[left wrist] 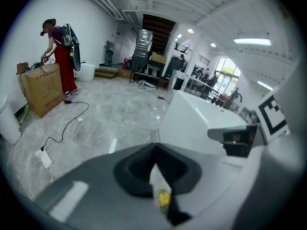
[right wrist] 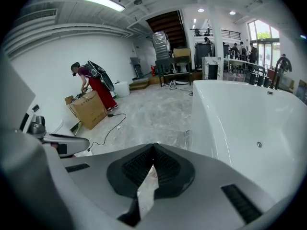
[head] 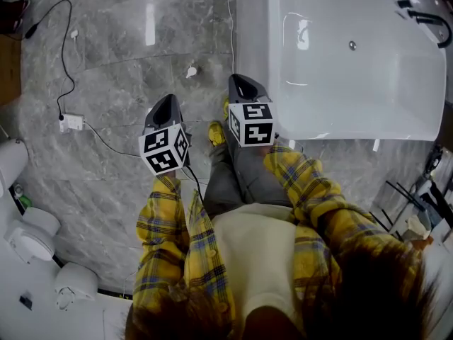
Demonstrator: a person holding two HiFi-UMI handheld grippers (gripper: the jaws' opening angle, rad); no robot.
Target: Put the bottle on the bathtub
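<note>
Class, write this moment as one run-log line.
left hand-held gripper shut, empty | right hand-held gripper shut, empty | bottle not in view | bathtub ahead-right

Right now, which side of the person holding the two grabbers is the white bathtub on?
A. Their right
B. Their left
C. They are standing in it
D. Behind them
A. In the head view the bathtub lies ahead on the person's right, close to the right gripper, while the left gripper hangs over the grey floor.
</note>
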